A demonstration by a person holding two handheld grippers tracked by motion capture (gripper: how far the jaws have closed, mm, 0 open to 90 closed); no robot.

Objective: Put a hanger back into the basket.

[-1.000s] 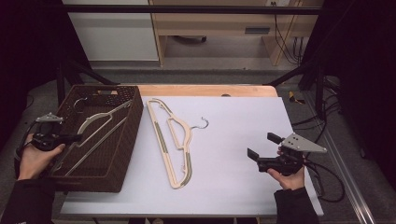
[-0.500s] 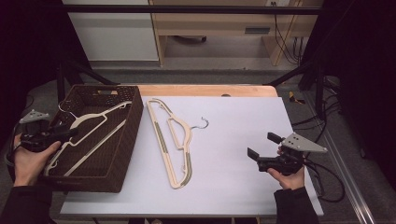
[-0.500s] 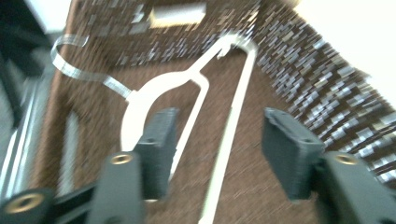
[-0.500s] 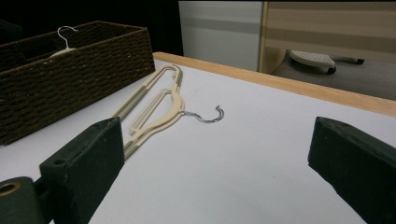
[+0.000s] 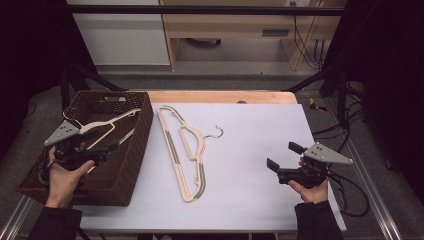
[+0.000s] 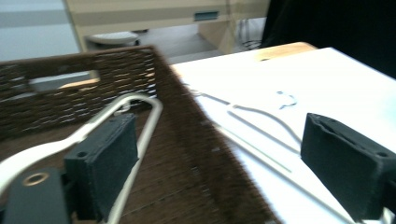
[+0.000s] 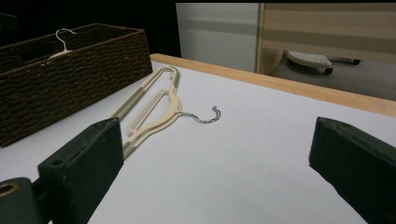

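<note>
A cream hanger lies inside the brown wicker basket at the table's left. My left gripper hovers over the basket, pointing right. Its jaws have just been opening and now stand wide. In the left gripper view the basket's hanger runs past the left jaw, and nothing is pressed between the pads of the left gripper. A second cream hanger with a metal hook lies flat on the white table top. My right gripper is open low over the table's right side, aimed at that hanger.
The basket wall stands between my left gripper and the table hanger. A wooden strip edges the table's far side. Beyond it are cabinets and cables on the floor. A black frame post rises at the right.
My left gripper has opened and let go of the basket's hanger, which has settled slightly lower left. The hand has shifted right over the basket. The right gripper has stayed still.
</note>
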